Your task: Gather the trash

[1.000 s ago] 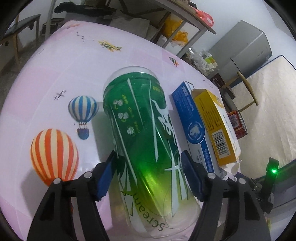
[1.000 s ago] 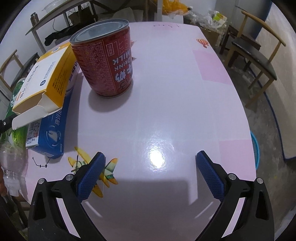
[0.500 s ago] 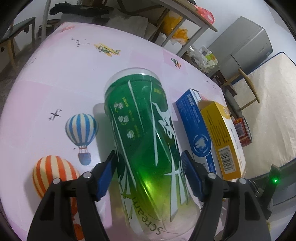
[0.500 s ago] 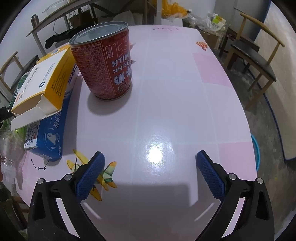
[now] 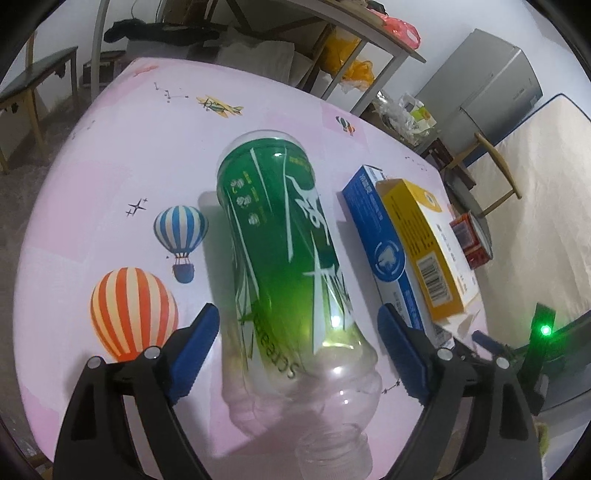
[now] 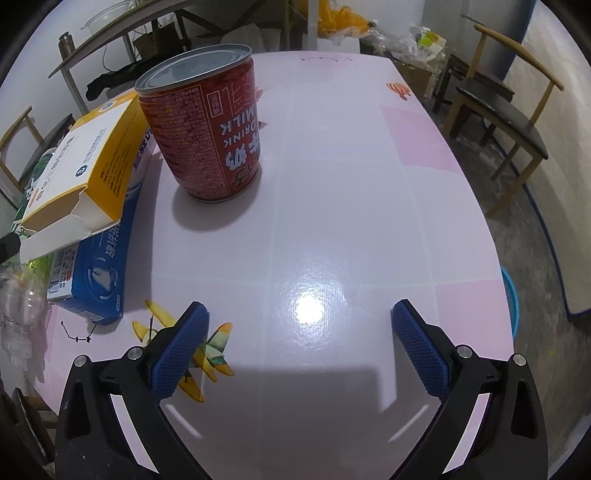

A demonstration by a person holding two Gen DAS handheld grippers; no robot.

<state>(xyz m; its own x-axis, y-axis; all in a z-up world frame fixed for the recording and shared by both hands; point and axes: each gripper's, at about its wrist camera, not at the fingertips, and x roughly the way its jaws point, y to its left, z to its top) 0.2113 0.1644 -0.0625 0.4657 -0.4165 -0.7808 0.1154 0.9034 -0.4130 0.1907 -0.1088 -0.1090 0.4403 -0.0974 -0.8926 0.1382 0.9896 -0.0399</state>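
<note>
A clear plastic bottle (image 5: 280, 258) with a green label lies on the pink table (image 5: 110, 155), its neck towards the camera. My left gripper (image 5: 299, 350) straddles the bottle's shoulder; its jaws are opening and the blue pads stand just off both sides. To the right of the bottle lie a blue box (image 5: 380, 251) and a yellow box (image 5: 424, 243) leaning on it, with a red can (image 5: 472, 240) beyond. In the right wrist view my right gripper (image 6: 299, 339) hangs open over bare tabletop, well short of the red milk can (image 6: 207, 129), the yellow box (image 6: 85, 162) and the blue box (image 6: 96, 266).
A wooden chair (image 6: 509, 122) and a blue basin (image 6: 511, 295) on the floor stand past the table's right edge. A metal shelf rack (image 5: 332, 33), a grey cabinet (image 5: 487, 88) and a mattress (image 5: 546, 177) lie behind the table.
The left jaws have spread away from the bottle, and that gripper has drawn back and up, so the bottle's clear neck now shows. The right gripper has stayed put.
</note>
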